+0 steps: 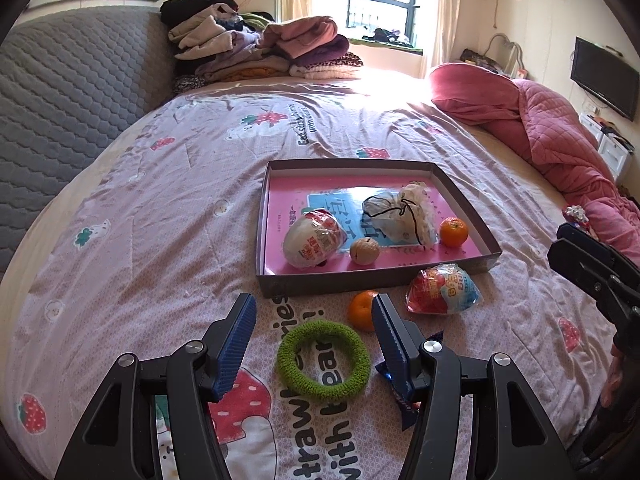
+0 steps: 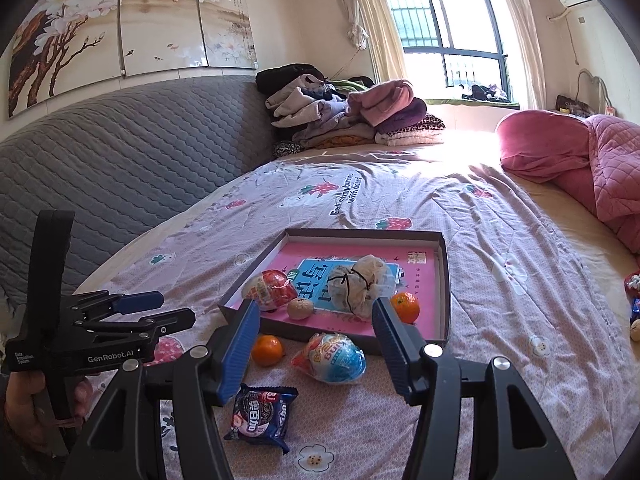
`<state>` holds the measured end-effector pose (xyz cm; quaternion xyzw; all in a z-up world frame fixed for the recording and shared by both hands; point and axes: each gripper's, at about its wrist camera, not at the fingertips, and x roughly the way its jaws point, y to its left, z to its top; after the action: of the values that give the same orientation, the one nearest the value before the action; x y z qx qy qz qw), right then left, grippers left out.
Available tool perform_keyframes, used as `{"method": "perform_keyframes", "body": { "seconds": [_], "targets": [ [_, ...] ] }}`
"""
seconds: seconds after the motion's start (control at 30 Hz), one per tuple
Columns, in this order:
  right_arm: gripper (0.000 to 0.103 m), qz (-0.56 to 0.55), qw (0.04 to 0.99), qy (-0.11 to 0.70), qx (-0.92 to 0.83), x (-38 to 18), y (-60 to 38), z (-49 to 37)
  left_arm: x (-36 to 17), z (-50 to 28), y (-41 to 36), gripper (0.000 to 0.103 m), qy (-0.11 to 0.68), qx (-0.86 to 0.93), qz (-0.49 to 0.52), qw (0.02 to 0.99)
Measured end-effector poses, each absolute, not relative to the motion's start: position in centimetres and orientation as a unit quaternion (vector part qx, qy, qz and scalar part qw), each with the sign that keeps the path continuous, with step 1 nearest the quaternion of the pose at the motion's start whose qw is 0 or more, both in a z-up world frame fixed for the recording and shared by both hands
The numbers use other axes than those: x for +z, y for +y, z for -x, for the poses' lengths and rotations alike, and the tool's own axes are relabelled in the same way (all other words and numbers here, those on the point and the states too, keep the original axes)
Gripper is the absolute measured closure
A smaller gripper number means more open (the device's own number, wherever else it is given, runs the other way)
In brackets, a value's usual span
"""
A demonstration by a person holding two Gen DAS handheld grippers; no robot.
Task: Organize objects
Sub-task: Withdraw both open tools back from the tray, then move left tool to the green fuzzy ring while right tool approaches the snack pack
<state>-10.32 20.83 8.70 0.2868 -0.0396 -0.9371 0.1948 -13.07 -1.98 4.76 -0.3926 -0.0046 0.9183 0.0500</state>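
Observation:
My left gripper (image 1: 314, 308) is open just above the bedsheet, with a green hair scrunchie (image 1: 288, 354) lying between its fingers, untouched. An orange (image 1: 358, 310) and a blue-and-red wrapped egg toy (image 1: 442, 294) lie in front of a shallow box (image 1: 340, 283) with a pink floor. The box holds a red-and-white egg toy (image 1: 314, 238), a walnut (image 1: 364, 251), a mesh pouch (image 1: 404, 216) and another orange (image 1: 453, 232). My right gripper (image 2: 316, 320) is open and empty over the blue egg toy (image 2: 332, 358), with a dark snack packet (image 2: 262, 416) below it.
A grey quilted headboard (image 2: 120, 168) runs along the left. Folded clothes (image 2: 344, 116) are piled at the far end of the bed and a pink quilt (image 2: 600, 160) lies on the right. A few small items (image 2: 634, 280) sit at the right edge. A hand (image 2: 24, 408) holds the left gripper.

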Motion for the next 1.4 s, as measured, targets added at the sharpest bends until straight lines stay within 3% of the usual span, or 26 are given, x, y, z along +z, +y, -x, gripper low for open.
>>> {"method": "perform_keyframes", "body": {
  "seconds": [1.4],
  "targets": [
    [0.043,-0.336,0.168,-0.029,-0.926,5.7,18.6,4.1,4.2,6.1,-2.2,0.041,-0.002,0.921,0.388,0.041]
  ]
}}
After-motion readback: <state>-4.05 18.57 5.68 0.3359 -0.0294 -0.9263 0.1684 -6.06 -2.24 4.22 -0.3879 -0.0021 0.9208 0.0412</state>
